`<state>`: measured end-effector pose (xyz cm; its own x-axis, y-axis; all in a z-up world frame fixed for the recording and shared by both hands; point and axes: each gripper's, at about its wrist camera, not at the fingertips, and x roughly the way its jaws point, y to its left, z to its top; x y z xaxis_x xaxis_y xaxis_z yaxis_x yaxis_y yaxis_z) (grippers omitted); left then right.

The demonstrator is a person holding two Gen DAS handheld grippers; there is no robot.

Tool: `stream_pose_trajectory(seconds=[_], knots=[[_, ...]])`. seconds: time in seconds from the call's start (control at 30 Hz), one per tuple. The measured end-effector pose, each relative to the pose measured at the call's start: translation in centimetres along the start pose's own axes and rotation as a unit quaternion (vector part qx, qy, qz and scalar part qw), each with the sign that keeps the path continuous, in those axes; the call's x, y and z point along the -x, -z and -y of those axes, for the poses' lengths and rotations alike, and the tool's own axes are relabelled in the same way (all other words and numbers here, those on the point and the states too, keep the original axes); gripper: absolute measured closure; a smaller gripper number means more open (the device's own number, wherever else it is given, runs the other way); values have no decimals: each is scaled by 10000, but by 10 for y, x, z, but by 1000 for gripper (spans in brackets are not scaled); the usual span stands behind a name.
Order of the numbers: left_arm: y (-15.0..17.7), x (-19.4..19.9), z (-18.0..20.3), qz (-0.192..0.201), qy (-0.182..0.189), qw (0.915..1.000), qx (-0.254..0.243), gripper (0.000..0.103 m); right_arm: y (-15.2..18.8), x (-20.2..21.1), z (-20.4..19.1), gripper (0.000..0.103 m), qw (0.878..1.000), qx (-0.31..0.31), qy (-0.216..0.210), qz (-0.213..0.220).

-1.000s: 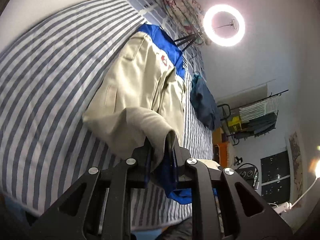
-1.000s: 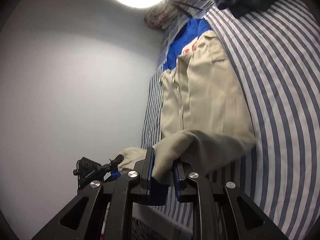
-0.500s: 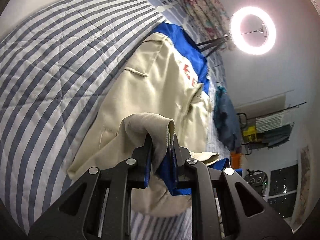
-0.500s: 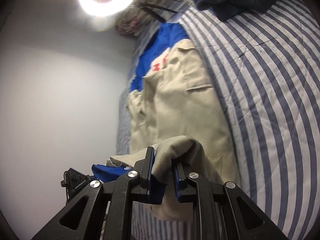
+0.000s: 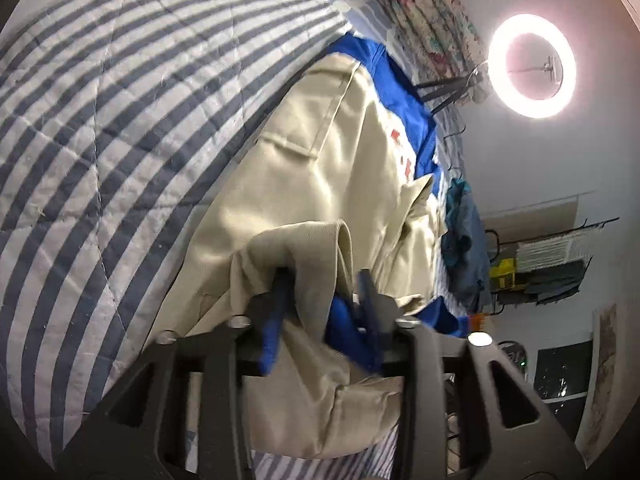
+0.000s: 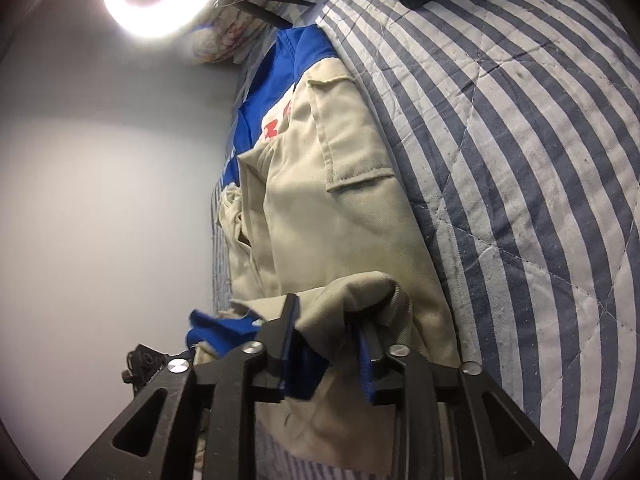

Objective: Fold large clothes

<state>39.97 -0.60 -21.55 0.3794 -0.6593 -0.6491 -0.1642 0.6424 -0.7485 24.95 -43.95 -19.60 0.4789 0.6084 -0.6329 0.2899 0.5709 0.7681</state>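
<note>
A: Two units in frame. Left hand-held gripper (image 5: 324, 284): jaws spread, a bunch of beige fabric sitting loose between them, not pinched. Right hand-held gripper (image 6: 330, 316): same, jaws apart with a fold of cloth draped in the gap.

B: Where's the garment?

A: Beige and blue jacket (image 5: 340, 168) lies on the bed, on the striped quilt (image 5: 100, 140). Hem end is doubled up over both sets of jaws, blue lining (image 6: 224, 330) showing at the fold. Collar end is blue with red lettering (image 6: 276, 124), pointing toward the ring light (image 5: 532, 66).

B: Containers?

A: Only a wire rack (image 5: 548, 260) past the bed in the left wrist view. It holds stacked dark and white items plus something yellow; too small to identify.

B: What can't you see?

A: Lettering is partly covered by a beige flap, unreadable. The jacket's lower edge is hidden behind the gripper bodies. A dark blue garment (image 5: 466, 248) lies on the bed near the jacket, cut off at the top of the right wrist view. A floral bundle (image 5: 432, 20) sits at the head of the bed; can't tell what it is.
</note>
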Motion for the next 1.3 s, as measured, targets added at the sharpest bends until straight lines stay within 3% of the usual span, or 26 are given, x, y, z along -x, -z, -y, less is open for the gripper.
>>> stream_pose_trajectory(seconds=[0.03,0.07,0.1,0.17,0.23,0.4,0.47,0.6,0.73,0.83,0.87,0.97,1.03,1.07,1.1,1.13,1.2,1.3], knots=[[-2,5,1,87,14,10000,15,43,-1,7,-3,59,10000,2,-57,75],[-4,10,3,181,46,9998,41,35,-2,13,-7,46,9998,42,-72,179],[-7,15,4,236,114,9996,68,34,-4,20,-10,33,9995,85,-40,292],[-13,24,7,268,259,9993,87,34,-6,36,-16,31,9989,145,-96,443],[-14,36,12,368,295,9989,-74,34,-2,47,-26,33,9980,360,-141,496],[4,60,21,523,-44,9941,-949,36,37,46,-62,59,9844,1744,160,170],[12,59,18,419,-241,9910,-1248,43,54,37,-70,64,9762,2159,225,-12],[23,49,5,264,-440,9899,-1323,44,84,-2,-89,67,9500,3030,685,-317],[29,33,-7,55,-487,9900,-1323,44,74,-46,-96,68,9384,3245,1136,-337],[32,20,-16,-56,-586,9895,-1321,44,50,-80,-92,70,9263,3309,1795,-150],[32,16,-20,-70,-624,9895,-1303,44,43,-88,-89,75,9264,3254,1888,-152],[33,8,-27,-127,-616,9898,-1280,46,31,-105,-83,75,9276,3120,2047,-193],[35,7,-27,-136,-642,9879,-1404,58,32,-102,-86,74,9247,3213,2030,-227],[36,8,-27,-138,-665,9870,-1460,69,32,-99,-87,74,9249,3228,1992,-246],[38,10,-27,-120,-661,9870,-1463,88,32,-92,-87,73,9282,3197,1888,-236],[39,12,-27,-120,-649,9876,-1425,90,32,-79,-86,72,9342,3107,1749,-147],[45,18,-26,73,-960,9848,-1446,90,33,-53,-82,63,9438,2935,1515,107],[55,23,-22,331,-1298,9768,-1674,88,36,-12,-66,55,9475,2789,1500,454]])
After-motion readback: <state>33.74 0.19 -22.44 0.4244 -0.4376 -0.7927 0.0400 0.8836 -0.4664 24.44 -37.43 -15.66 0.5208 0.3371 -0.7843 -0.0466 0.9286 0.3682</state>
